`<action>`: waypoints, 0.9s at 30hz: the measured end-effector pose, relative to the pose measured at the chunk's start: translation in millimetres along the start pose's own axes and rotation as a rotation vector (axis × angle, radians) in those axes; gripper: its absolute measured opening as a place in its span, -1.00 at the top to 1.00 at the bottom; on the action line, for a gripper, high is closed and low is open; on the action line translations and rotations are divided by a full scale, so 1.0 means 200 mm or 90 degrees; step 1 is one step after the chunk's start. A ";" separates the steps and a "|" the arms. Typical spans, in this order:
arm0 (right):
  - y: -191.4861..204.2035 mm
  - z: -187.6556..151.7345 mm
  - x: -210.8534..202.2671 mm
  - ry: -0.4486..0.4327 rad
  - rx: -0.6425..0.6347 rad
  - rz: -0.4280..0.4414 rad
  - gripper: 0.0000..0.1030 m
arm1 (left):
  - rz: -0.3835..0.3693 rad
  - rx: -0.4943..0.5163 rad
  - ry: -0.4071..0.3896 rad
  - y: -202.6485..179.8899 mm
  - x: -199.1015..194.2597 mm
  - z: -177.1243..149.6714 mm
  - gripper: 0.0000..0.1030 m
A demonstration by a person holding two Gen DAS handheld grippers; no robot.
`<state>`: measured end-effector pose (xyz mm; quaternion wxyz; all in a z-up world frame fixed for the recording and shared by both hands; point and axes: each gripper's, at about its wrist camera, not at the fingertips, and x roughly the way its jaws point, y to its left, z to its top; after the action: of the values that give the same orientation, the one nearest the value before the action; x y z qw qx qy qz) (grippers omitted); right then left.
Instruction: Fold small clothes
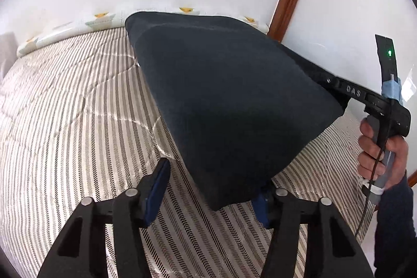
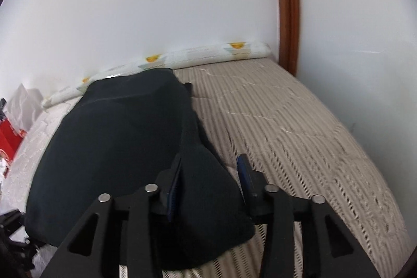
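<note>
A dark cloth (image 1: 229, 106) fills the middle of the left wrist view, raised off the striped bedcover (image 1: 65, 121) and stretched between the two tools. Its lower corner drops to the bottom centre of that frame, where it lies against the right-hand finger of the left gripper (image 1: 211, 196); the jaws there stand spread wide, so the corner looks draped on one finger, not pinched. The other end runs to the right edge of the frame, where the right gripper (image 1: 336, 87), held by the person's hand (image 1: 380, 158), meets the cloth edge.

In the right wrist view the cloth (image 2: 117, 142) covers the lower left of the frame, and a fold of it passes between the fingers of the right gripper (image 2: 211, 186). The blue pads stand apart with fabric bunched between them (whether they truly press on it, I cannot tell).

The step in hand seems to be carrying one edge over to make a fold. The next move likely calls for a firm hold on the left corner, then lowering both ends evenly onto the bedcover so the edges line up. A long patterned cushion (image 2: 198, 56) lies along the wall in the upper middle.
</note>
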<state>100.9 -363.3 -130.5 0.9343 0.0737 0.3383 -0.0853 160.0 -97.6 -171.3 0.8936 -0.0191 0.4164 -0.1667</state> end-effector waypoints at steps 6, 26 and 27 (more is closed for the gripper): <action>-0.01 -0.05 0.02 0.039 0.000 0.006 0.14 | 0.025 0.011 -0.007 -0.06 -0.01 0.01 0.50; 0.53 -0.03 0.11 0.064 -0.006 0.147 0.70 | 0.120 -0.114 -0.047 0.41 -0.43 -0.17 0.73; 0.55 -0.03 0.10 0.061 -0.012 0.153 0.70 | 0.118 -0.114 -0.041 0.42 -0.44 -0.19 0.73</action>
<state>135.3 -257.6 -139.6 0.9210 0.1088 0.3724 0.0343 102.6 13.9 -146.4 0.9126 -0.0655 0.4010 -0.0447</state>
